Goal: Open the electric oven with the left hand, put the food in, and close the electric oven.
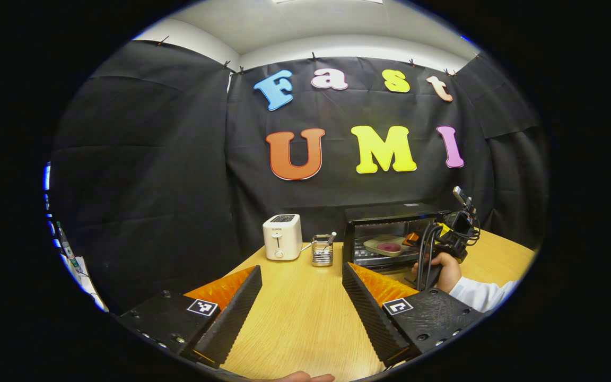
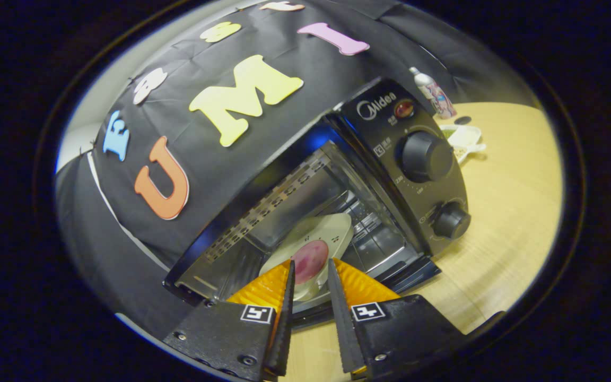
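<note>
The black electric oven (image 1: 385, 213) (image 2: 422, 154) stands on the wooden table with its door folded down. Inside, on the rack, lies a pale plate (image 1: 382, 244) (image 2: 334, 233) carrying a round purple-red piece of food (image 1: 389, 247) (image 2: 310, 255). My right gripper (image 2: 311, 263) reaches into the oven mouth, and its fingers are close together with the plate's near rim between them. In the left gripper view the right gripper (image 1: 416, 241) shows at the oven front, held by a hand (image 1: 443, 268). My left gripper (image 1: 302, 268) hangs open over the table, short of the oven and holding nothing.
A white toaster (image 1: 282, 236) and a wire holder with a utensil (image 1: 322, 250) stand left of the oven. Right of the oven are a bottle (image 2: 435, 95) and a small white dish (image 2: 464, 139). Two knobs (image 2: 426, 156) sit on the oven's front panel.
</note>
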Demonstrator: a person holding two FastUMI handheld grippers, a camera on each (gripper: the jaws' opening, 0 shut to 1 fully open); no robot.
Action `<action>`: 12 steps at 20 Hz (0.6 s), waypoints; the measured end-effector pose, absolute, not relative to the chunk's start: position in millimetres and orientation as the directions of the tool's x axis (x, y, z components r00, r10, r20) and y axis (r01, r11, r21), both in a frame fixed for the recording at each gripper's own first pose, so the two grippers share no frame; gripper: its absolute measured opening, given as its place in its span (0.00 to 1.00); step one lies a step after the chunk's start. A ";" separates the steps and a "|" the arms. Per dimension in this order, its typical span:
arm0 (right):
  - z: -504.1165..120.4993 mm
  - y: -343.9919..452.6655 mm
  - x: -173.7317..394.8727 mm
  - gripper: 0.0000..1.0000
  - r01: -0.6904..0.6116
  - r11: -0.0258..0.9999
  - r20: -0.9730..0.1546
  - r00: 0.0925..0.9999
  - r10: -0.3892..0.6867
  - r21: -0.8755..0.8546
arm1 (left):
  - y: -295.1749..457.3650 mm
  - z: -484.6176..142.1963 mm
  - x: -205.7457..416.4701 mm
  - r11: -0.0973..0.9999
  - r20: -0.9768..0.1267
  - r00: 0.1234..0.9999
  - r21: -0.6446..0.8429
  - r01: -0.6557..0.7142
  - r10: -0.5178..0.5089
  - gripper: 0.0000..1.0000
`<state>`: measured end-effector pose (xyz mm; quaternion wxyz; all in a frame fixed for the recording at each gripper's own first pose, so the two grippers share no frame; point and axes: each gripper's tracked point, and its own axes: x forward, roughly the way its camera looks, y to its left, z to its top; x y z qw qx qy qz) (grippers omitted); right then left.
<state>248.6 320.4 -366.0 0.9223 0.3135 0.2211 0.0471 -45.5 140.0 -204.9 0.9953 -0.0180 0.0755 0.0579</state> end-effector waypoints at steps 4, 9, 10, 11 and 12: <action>-348.1 303.5 222.4 0.51 0.018 0.843 -0.352 0.913 0.205 0.537 | 126.9 -201.2 -47.9 0.995 -0.148 0.985 -0.026 -0.095 0.090 0.97; -311.0 282.4 182.8 0.68 -0.087 0.893 -0.287 0.929 0.233 0.443 | 111.6 -201.0 -49.2 0.995 -0.178 0.981 -0.043 -0.091 0.082 0.97; -300.8 280.0 170.2 0.78 -0.108 0.899 -0.279 0.929 0.244 0.425 | 108.9 -201.7 -49.4 0.995 -0.186 0.979 -0.049 -0.091 0.081 0.97; -291.9 275.7 160.1 0.81 -0.121 0.902 -0.270 0.930 0.249 0.415 | 105.8 -199.1 -48.0 0.994 -0.192 0.978 -0.060 -0.091 0.078 0.97; -283.0 268.7 150.6 0.84 -0.135 0.905 -0.262 0.931 0.256 0.404 | 101.3 -197.5 -46.6 0.994 -0.198 0.978 -0.073 -0.086 0.070 0.97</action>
